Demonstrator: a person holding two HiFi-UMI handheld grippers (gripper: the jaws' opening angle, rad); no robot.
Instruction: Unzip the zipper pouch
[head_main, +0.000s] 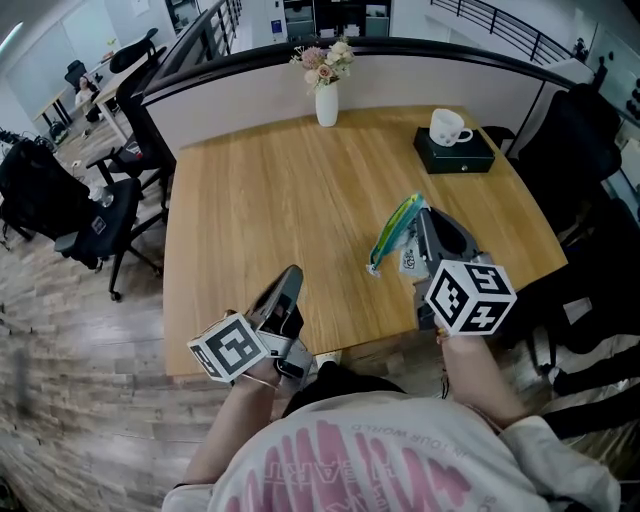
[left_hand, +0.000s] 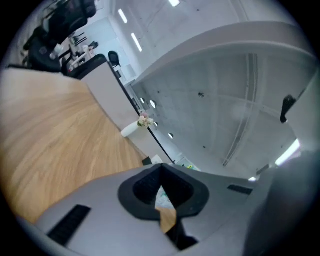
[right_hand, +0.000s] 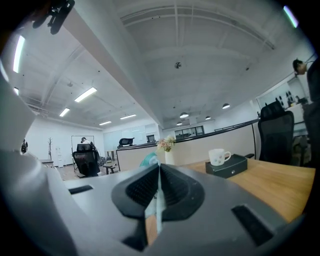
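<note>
1. Table (head_main: 300, 200): light oak with a fine straight grain.
2. Pouch (head_main: 395, 232): clear, edged in green and blue, with a white tag.
3. Left gripper (head_main: 292, 272) and right gripper (head_main: 424, 218): grey shells; pads (right_hand: 142, 189) are black and ribbed.
4. Cubes (head_main: 228, 350): white with bold black square markers.
5. Vase (head_main: 327, 104): plain white.
6. Flowers (head_main: 325, 62): pale pink and cream.
7. Mug (head_main: 447, 126): white with small faint spots.
8. Box (head_main: 455, 152): very dark, near black.
9. Shirt (head_main: 380, 460): off-white with pink print.
10. Chairs (head_main: 110, 215): black.
11. Floor (head_main: 60, 350): grey-brown wood planks.
</note>
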